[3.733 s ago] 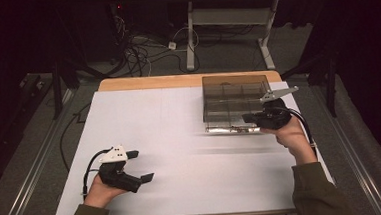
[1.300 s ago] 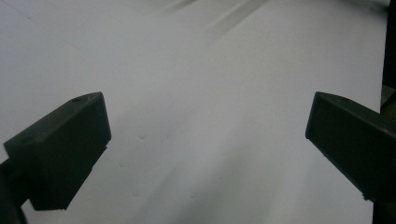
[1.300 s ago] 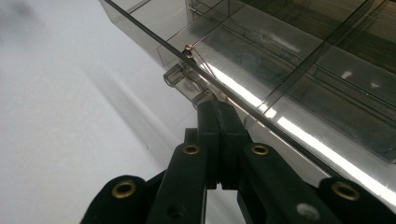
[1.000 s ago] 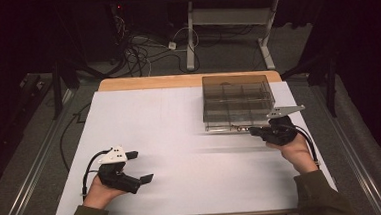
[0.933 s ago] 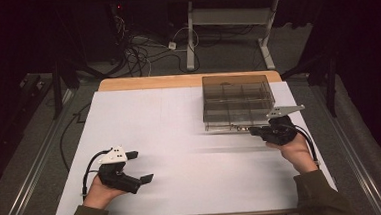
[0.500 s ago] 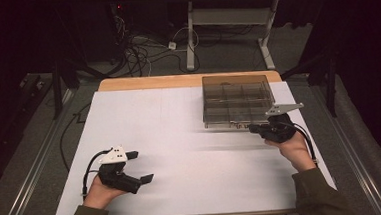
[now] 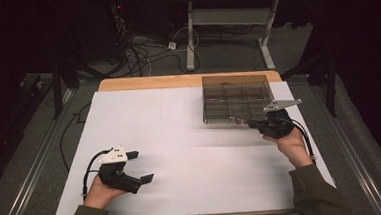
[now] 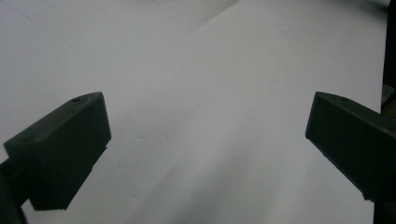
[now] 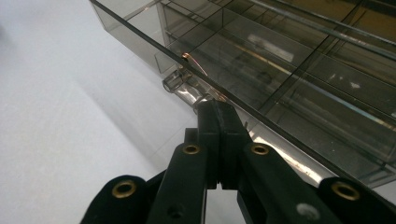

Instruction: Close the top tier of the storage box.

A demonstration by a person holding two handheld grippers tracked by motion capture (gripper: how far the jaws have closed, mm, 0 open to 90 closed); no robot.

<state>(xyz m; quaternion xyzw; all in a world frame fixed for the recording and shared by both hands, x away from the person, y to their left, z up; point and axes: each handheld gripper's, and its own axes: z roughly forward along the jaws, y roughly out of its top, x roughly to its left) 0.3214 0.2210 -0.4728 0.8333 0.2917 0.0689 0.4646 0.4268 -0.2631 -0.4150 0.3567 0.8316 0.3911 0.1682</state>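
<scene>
While the left gripper (image 7: 141, 166) rests spread wide on the white table sheet (image 7: 191, 152), the right gripper (image 9: 215, 106), pressed together, noses against the clear latch tab (image 9: 183, 86) of the smoky transparent compartment box (image 7: 235, 97) at the table's far right; lifting gently should open it without dragging the box.

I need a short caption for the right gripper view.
Right gripper, jaws closed, at the front latch of a clear plastic box.
</scene>
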